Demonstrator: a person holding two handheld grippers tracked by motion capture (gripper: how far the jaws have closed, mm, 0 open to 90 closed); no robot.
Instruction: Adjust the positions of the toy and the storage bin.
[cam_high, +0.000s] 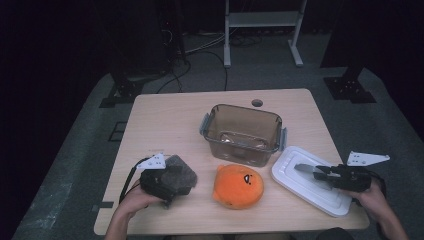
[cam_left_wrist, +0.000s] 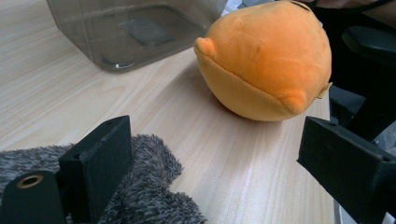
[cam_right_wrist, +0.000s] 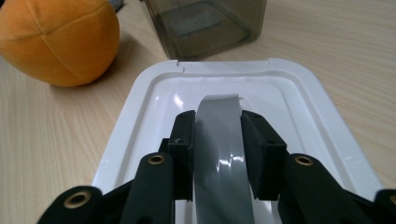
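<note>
Item 1: smoky transparent plastic storage box (cam_high: 243, 134) with grey side clips, standing open near the middle of the light wooden surface (cam_high: 165, 120). This is the landmark for all entries. It appears to hold nothing, apart from a pale patch at its bottom that cannot be made out. Judged: nothing is packed yet.

Item 2: round orange plush toy (cam_high: 238, 186) with a small stitched face, lying on the surface just in front of the box, apart from it. No tool touches it.

Item 3: dark grey fluffy plush piece (cam_high: 179, 172), in front of the box and to its left. The left tool (cam_left_wrist: 224, 154) sits right at it with its jaws spread wide; one jaw rests against the fur, the other stands clear over bare wood. Nothing is gripped.

Item 4: white rectangular plastic lid (cam_high: 310, 181), lying flat to the right of the box and slightly in front, off the box.

Item 5: grey roll of tape (cam_right_wrist: 223, 154), held on edge between the jaws of the right tool (cam_right_wrist: 217, 128), which is clamped on its two flat sides, low over the lid's inner face.

Status, as a judgement: an early stage. The tape is in hand. The two plush items remain outside the box, and the lid remains to be fitted.
</note>
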